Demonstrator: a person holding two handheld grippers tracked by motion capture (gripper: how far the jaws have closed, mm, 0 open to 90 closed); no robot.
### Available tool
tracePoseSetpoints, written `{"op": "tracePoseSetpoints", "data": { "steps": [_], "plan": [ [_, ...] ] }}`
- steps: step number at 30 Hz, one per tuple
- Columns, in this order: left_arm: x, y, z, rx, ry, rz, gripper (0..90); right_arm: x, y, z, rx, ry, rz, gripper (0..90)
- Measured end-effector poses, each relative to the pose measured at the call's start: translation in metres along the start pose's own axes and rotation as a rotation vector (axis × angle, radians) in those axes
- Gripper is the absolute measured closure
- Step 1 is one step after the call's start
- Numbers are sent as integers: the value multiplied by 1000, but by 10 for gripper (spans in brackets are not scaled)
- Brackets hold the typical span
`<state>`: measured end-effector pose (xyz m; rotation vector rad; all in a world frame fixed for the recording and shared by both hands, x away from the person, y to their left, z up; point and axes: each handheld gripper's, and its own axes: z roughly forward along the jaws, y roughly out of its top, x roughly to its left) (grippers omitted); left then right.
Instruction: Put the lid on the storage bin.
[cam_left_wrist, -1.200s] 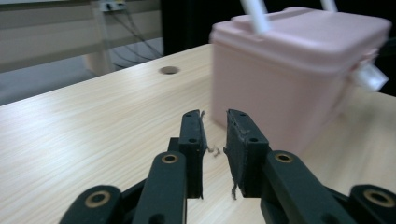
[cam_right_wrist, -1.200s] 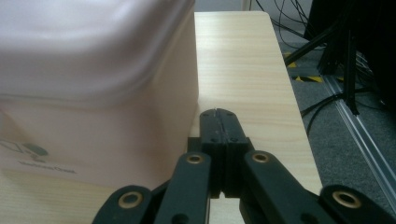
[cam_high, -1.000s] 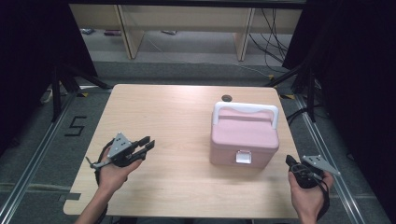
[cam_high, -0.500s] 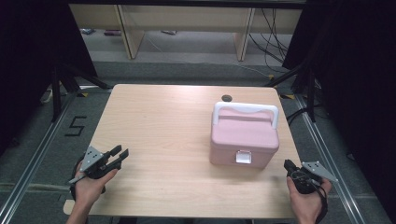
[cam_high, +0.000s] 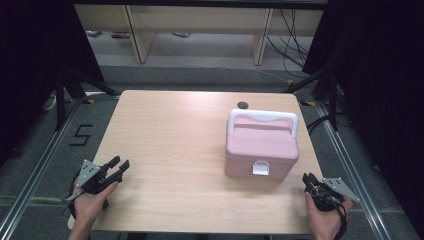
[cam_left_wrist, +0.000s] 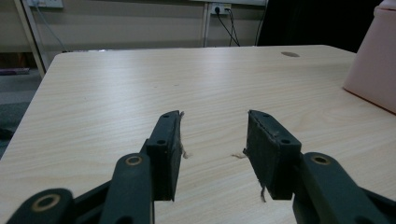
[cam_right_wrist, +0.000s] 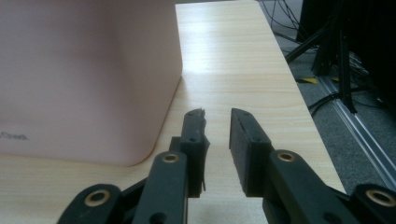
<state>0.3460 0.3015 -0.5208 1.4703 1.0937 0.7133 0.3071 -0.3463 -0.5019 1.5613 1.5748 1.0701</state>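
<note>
The worktop (cam_high: 180, 130) is pale wood, with a small dark hole (cam_high: 243, 105) near its far edge at about 12 o'clock. A pink box (cam_high: 261, 150) with a white handle (cam_high: 263, 118) and a white front latch (cam_high: 260, 169) stands right of centre, around 3 o'clock. The left tongs (cam_high: 118, 169) sit at 8 o'clock by the near left corner, jaws apart and empty, well away from the box. The right tongs (cam_high: 309, 180) sit at 4 o'clock just beside the box's near right corner, jaws slightly apart, apparently not touching it.

text: "5" | on: floor (cam_high: 50, 150) left of table (cam_high: 170, 150) (black tape) | box print: unreadable
</note>
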Motion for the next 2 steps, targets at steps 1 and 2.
{"op": "tracePoseSetpoints", "data": {
  "steps": [1, 2],
  "plan": [
    [0, 0, -1, 5, 6, -7, 543, 2, 0, -1, 6, -2, 23, 735],
    [1, 0, -1, 4, 9, -8, 541, 0, 0, 2, -26, -3, -16, 725]
  ]
}}
